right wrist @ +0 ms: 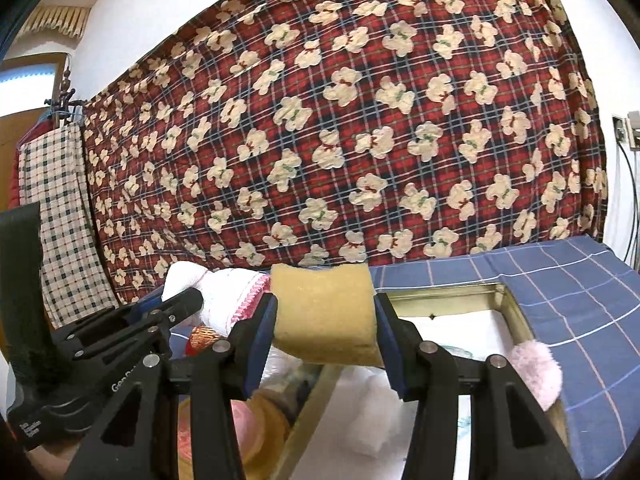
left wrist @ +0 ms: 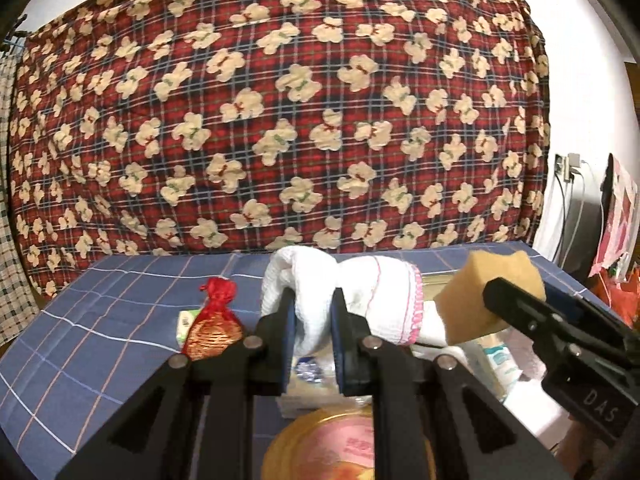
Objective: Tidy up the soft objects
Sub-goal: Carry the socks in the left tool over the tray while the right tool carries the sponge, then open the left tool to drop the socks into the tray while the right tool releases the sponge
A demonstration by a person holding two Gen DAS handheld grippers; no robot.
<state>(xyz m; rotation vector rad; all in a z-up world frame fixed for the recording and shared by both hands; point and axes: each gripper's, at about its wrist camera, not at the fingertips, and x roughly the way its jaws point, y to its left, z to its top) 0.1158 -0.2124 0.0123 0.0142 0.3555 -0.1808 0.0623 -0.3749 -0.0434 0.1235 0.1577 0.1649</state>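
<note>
My left gripper (left wrist: pixel 313 308) is shut on a white cloth with pink stitched edging (left wrist: pixel 360 300) and holds it above the table. The cloth also shows in the right wrist view (right wrist: pixel 224 296), with the left gripper (right wrist: pixel 192 300) at its left. My right gripper (right wrist: pixel 326 324) is shut on a tan sponge (right wrist: pixel 326 316) and holds it above an open box (right wrist: pixel 516 316). The sponge (left wrist: pixel 480 292) and the right gripper (left wrist: pixel 516 300) show at the right of the left wrist view. A pink fluffy item (right wrist: pixel 536 372) lies on the box edge.
A blue checked cloth (left wrist: pixel 100 320) covers the table. A red and gold drawstring pouch (left wrist: pixel 214 324) stands on it beside a small white packet (left wrist: pixel 186 322). A round gold-rimmed tin (left wrist: pixel 320 444) lies below the left gripper. A red plaid bear-print blanket (left wrist: pixel 280 120) hangs behind.
</note>
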